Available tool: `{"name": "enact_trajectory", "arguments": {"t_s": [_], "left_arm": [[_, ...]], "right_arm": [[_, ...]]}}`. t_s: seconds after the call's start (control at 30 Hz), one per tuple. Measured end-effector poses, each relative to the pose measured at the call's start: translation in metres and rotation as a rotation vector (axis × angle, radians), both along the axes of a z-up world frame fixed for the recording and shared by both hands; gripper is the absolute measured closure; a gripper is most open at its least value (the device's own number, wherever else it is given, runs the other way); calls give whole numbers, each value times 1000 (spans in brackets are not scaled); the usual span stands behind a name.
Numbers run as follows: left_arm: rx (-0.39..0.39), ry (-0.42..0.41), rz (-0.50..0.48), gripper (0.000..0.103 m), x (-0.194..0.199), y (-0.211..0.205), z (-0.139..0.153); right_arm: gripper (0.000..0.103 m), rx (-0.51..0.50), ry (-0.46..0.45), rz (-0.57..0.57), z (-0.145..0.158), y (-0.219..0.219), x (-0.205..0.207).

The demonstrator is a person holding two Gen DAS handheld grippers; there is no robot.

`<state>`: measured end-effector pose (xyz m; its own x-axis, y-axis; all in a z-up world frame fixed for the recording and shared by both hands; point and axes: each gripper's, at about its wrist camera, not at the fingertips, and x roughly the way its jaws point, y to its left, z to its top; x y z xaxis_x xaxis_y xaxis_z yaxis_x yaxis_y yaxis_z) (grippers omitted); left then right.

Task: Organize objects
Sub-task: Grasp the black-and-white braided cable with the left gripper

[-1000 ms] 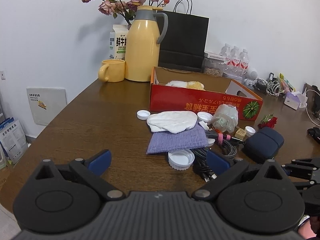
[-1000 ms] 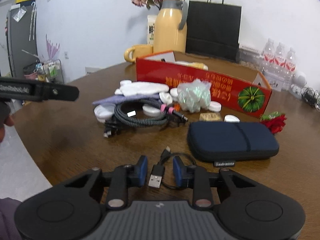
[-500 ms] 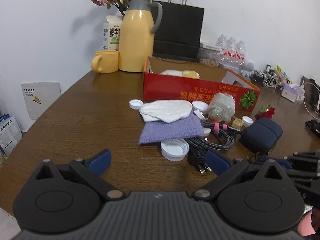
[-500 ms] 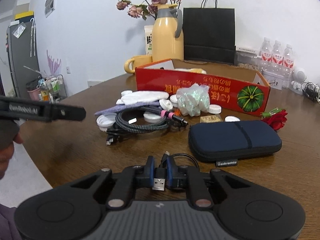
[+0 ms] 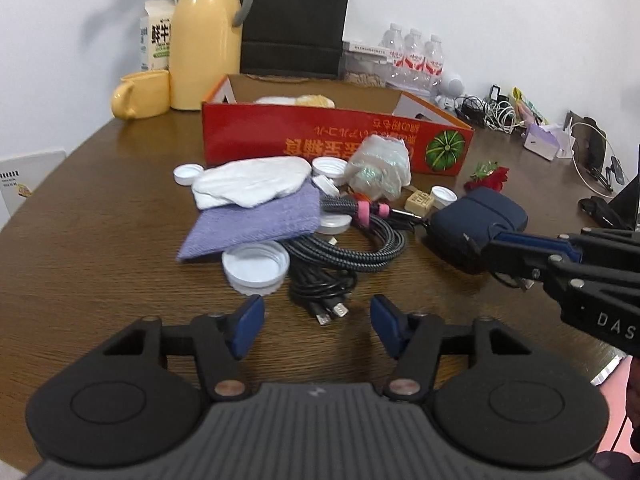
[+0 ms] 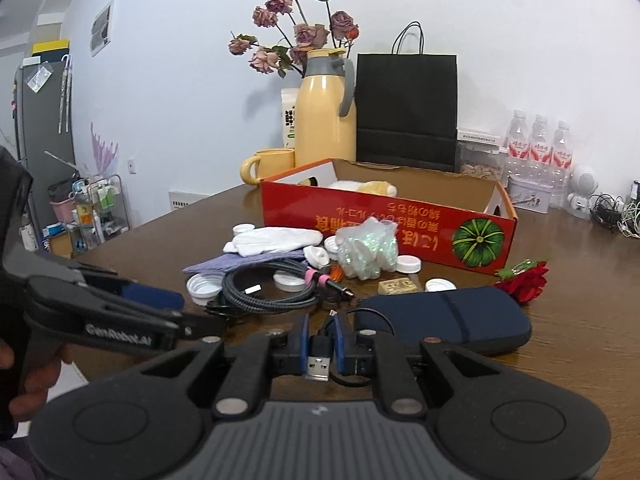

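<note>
My right gripper (image 6: 320,334) is shut on the USB plug (image 6: 319,362) of a thin black cable, held just above the table in front of the navy zip case (image 6: 444,320). My left gripper (image 5: 318,320) hovers low over the pile; its jaws are closing, and the plug ends of a black cable (image 5: 330,312) lie between the blue pads (image 5: 248,322) without touching them. Behind them lie a coiled braided cable (image 5: 360,248), a large white cap (image 5: 256,266), a purple cloth (image 5: 256,220) and a white glove (image 5: 252,184). The red cardboard box (image 5: 336,140) stands open behind the pile.
A crumpled plastic bag (image 5: 380,168), several small white caps, a beige block (image 5: 418,202) and a red rose (image 5: 490,176) lie by the box. A yellow jug (image 5: 204,40), mug, milk carton, black paper bag, water bottles and tangled chargers line the wall. The table's edge curves close on the left.
My right gripper closed on the USB plug and lifted it off the table. My left gripper moved forward and down to the cable pile, and its jaws have narrowed.
</note>
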<state>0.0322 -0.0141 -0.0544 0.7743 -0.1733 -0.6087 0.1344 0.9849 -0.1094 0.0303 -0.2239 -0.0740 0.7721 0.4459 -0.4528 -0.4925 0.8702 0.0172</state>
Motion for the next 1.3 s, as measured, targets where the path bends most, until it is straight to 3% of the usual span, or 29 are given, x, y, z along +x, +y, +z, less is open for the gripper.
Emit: {"name": "enact_trajectory", "arguments": {"t_s": [0.4, 0.47, 0.5, 1.1, 1.3], "left_arm": [[27, -15, 18, 44, 21, -17, -2], [38, -22, 10, 52, 22, -20, -3], [48, -26, 6, 63, 22, -22, -3], [51, -6, -71, 66, -3, -5, 2], [43, -48, -77, 66, -10, 0, 17]], "right_arm": [[91, 4, -10, -4, -1, -6, 11], [91, 7, -7, -5, -2, -7, 12], [91, 8, -6, -7, -3, -7, 13], [91, 1, -13, -28, -1, -14, 7], [91, -2, -25, -34, 3, -15, 6]]}}
